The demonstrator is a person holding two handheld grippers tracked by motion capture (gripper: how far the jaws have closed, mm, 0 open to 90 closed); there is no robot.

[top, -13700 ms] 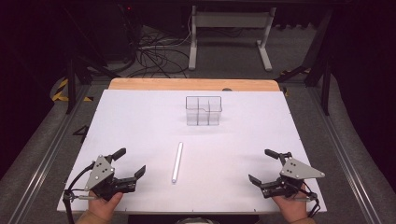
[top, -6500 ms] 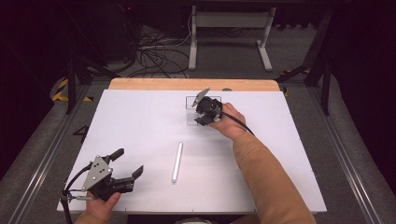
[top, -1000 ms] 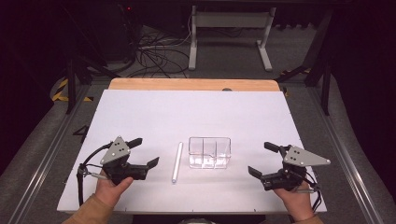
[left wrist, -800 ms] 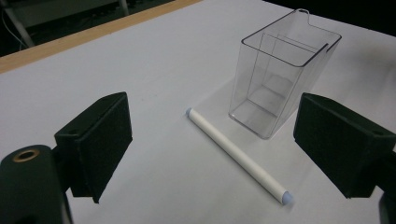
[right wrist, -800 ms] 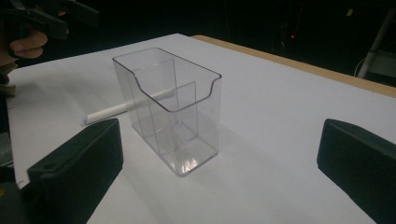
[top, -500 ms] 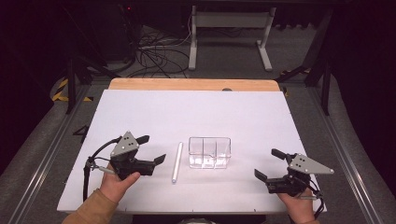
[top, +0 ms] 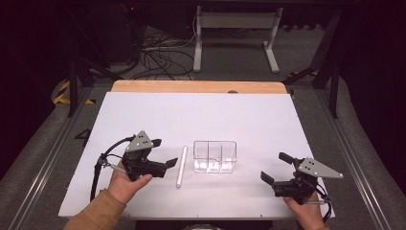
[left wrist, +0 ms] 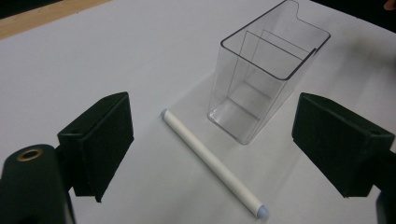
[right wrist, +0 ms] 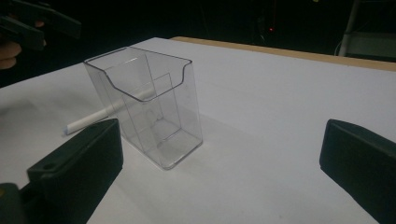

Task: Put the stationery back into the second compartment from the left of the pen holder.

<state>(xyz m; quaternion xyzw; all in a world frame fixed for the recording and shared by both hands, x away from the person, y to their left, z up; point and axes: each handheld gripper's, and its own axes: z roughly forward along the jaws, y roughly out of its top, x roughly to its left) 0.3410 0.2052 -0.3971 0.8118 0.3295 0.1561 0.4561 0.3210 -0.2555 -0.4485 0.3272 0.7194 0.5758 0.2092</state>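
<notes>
In the high view the left tool (top: 163, 160) is held low over the white worktop (top: 143, 120), its jaws spread and pinching nothing. The white stick (top: 181, 166) lies flat just ahead of its jaw tips, not touching them. Past the stick, on the far side from this tool, stands the clear box (top: 215, 156), upright. The right tool (top: 275, 167) sits well apart from the box on its other side, jaws also spread and empty.

In the left gripper view the stick (left wrist: 212, 169) lies between the two open jaws and a little ahead of them, running slantwise, clear of both pads. The box (left wrist: 266, 70) stands just beyond it, nearer the right-hand jaw.

In the right gripper view the jaws stand wide apart. The box (right wrist: 149, 107) rises ahead, nearer the left-hand jaw, with the stick (right wrist: 86, 122) lying behind it, partly seen through its walls.
</notes>
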